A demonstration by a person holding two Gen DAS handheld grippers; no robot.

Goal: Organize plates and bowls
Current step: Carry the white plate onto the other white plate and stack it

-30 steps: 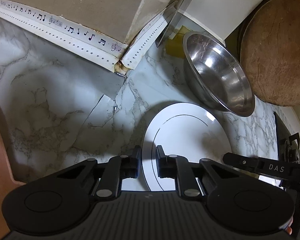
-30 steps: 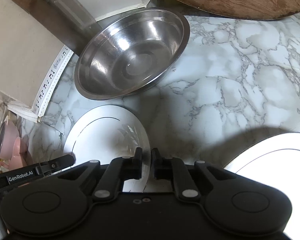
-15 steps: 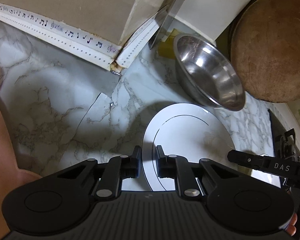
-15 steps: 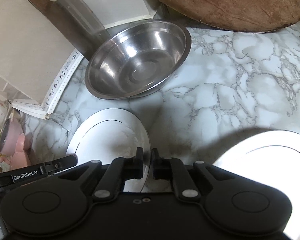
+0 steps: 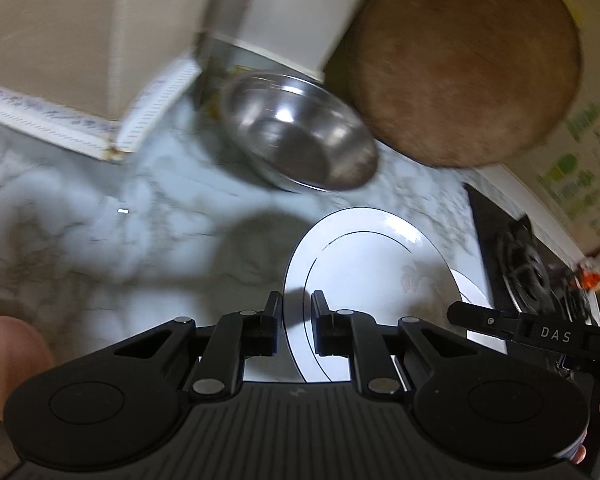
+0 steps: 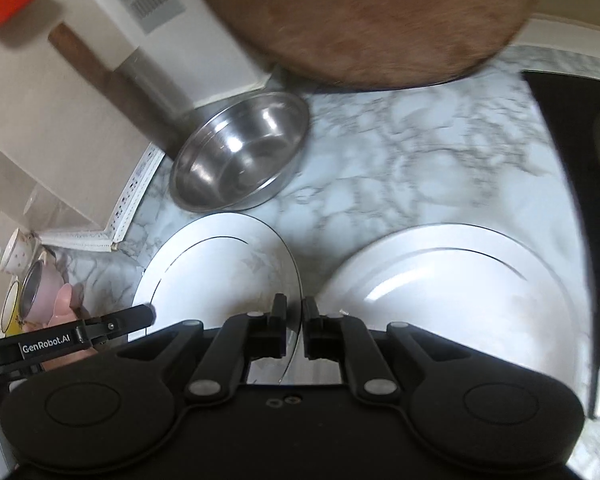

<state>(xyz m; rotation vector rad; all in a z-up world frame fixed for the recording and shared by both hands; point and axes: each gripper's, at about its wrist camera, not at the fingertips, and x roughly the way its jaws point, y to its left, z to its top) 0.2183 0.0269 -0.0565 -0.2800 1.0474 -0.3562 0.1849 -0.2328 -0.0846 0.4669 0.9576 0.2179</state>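
Both grippers hold one white plate [image 5: 372, 276] by opposite rims, lifted above the marble counter [image 5: 100, 232]. My left gripper [image 5: 296, 316] is shut on its left rim. My right gripper [image 6: 294, 322] is shut on its right rim; the plate [image 6: 220, 276] also shows in the right wrist view. A second white plate [image 6: 460, 292] lies on the counter to the right, and its edge [image 5: 470, 292] peeks out under the held plate. A steel bowl [image 5: 300, 144] [image 6: 240, 156] sits behind, near the wall.
A round wooden board [image 5: 460, 68] leans on the wall behind the bowl. A gas hob [image 5: 528, 256] lies to the right. A pink cup [image 6: 40, 288] and a white cup [image 6: 18, 248] stand far left. A white trim strip [image 5: 40, 128] edges the wall.
The held plate has risen and moved right toward the second plate. The bowl and counter now look farther away. Both grippers kept their hold.
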